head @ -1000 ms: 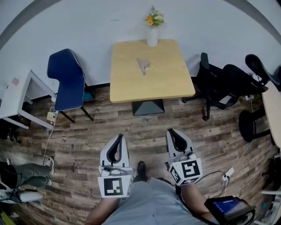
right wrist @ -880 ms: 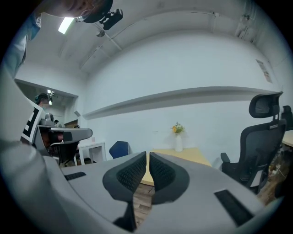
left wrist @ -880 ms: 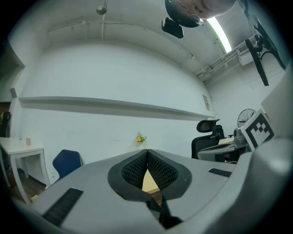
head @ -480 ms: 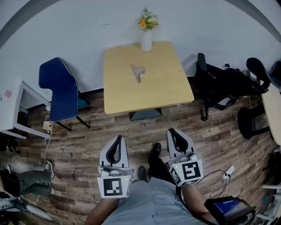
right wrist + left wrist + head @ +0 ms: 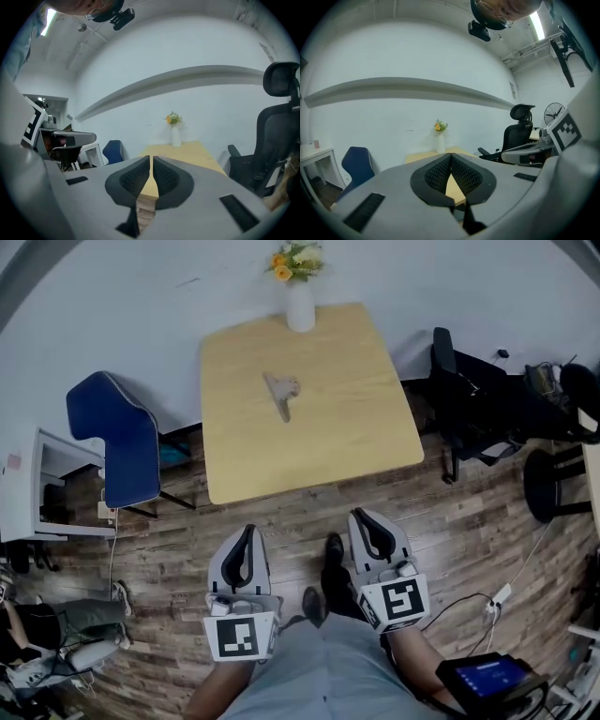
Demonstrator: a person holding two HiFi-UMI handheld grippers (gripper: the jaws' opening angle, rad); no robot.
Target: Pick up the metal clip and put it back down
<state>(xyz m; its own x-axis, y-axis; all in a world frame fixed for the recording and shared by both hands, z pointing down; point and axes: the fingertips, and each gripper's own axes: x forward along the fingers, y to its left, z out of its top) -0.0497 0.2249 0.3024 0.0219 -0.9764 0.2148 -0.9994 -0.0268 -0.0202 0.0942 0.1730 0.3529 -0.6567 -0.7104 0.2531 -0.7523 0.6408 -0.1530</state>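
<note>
Head view: small grey metal clip (image 5: 279, 393) lies flat on the light wooden square table (image 5: 347, 418), left of the tabletop's centre, touching nothing else. White vase with orange and yellow flowers (image 5: 300, 306) stands at the table's far edge. Blue plastic chair (image 5: 117, 442) is left of the table, black office chair (image 5: 473, 395) right of it. Left gripper (image 5: 248, 532) and right gripper (image 5: 364, 519) are held low over the brown plank floor (image 5: 281, 507), side by side, well short of the table and the clip.

Left gripper view: ribbed black pads meet at their tips, jaws pressed together, nothing between them. Table, vase and both chairs are visible beyond; the clip cannot be made out here.

Right gripper view: pads drawn together with only a thin slit between them, nothing held. The tabletop and vase lie straight ahead, the blue chair to the left
</note>
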